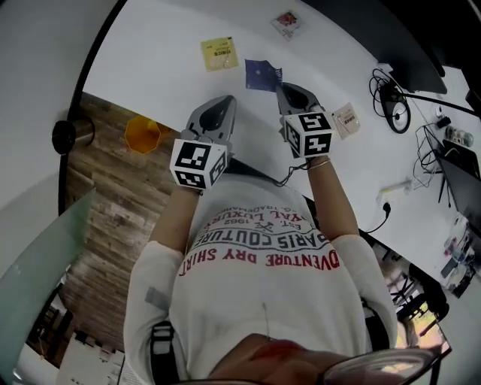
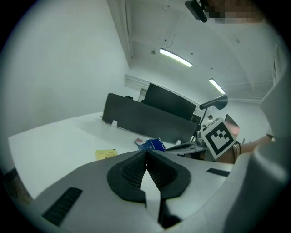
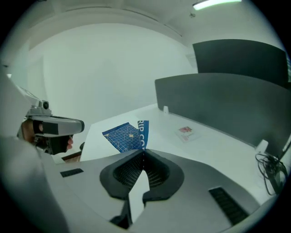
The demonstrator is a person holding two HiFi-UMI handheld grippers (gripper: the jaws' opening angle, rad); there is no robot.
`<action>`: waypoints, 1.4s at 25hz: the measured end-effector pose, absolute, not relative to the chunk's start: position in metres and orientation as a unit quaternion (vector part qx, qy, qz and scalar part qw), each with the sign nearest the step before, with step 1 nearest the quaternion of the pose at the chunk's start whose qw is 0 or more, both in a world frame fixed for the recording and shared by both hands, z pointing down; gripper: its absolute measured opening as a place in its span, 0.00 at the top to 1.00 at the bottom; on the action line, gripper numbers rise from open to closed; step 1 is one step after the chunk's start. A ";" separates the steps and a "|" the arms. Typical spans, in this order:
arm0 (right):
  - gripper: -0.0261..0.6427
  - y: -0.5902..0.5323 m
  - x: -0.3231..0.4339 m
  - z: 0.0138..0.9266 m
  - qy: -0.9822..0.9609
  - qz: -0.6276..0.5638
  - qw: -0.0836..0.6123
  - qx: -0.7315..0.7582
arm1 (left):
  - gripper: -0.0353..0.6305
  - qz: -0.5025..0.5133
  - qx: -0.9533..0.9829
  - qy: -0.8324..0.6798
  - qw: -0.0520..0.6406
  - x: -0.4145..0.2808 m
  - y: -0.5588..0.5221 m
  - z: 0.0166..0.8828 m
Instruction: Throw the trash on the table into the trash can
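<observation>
My right gripper (image 1: 283, 86) is shut on a blue wrapper (image 1: 263, 75), which sticks out past its tips above the white table (image 1: 150, 45). In the right gripper view the blue wrapper (image 3: 129, 136) stands up from the closed right gripper (image 3: 143, 152). My left gripper (image 1: 225, 100) hovers beside it, shut and empty; in its own view the left gripper (image 2: 146, 151) shows tips that meet with nothing between them. An orange trash can (image 1: 142, 134) stands on the wooden floor left of the table. More trash lies on the table: a yellow packet (image 1: 219, 53), a red-and-white packet (image 1: 286, 22) and a beige packet (image 1: 346, 119).
Black cables (image 1: 391, 101) and desk gear crowd the table's right side. A dark divider panel (image 3: 218, 104) runs along the far edge. A round black object (image 1: 73, 135) sits on the floor near the trash can. The table's curved edge passes between the grippers and the trash can.
</observation>
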State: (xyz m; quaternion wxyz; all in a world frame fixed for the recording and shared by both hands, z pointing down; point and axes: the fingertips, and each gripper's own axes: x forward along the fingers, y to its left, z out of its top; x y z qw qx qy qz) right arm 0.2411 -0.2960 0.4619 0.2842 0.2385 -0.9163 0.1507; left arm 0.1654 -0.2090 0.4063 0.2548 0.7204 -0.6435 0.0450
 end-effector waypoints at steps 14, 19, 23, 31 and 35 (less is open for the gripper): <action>0.92 -0.088 0.000 0.472 -0.943 0.084 0.309 -0.086 | 0.91 -0.023 0.429 -0.856 0.287 -0.014 0.037 0.440; 0.92 0.017 -0.077 0.494 -0.923 0.054 0.338 -0.176 | 0.91 -0.066 0.332 -0.891 0.303 -0.073 0.139 0.460; 0.92 0.083 -0.126 0.531 -0.907 0.025 0.365 -0.208 | 0.91 -0.086 0.282 -0.909 0.296 -0.125 0.206 0.478; 0.92 0.150 -0.196 0.671 -0.872 0.013 0.441 -0.210 | 0.91 -0.118 0.226 -0.905 0.339 -0.195 0.282 0.583; 0.92 0.146 -0.204 0.772 -0.849 0.014 0.495 -0.187 | 0.91 -0.151 0.200 -0.887 0.387 -0.201 0.297 0.662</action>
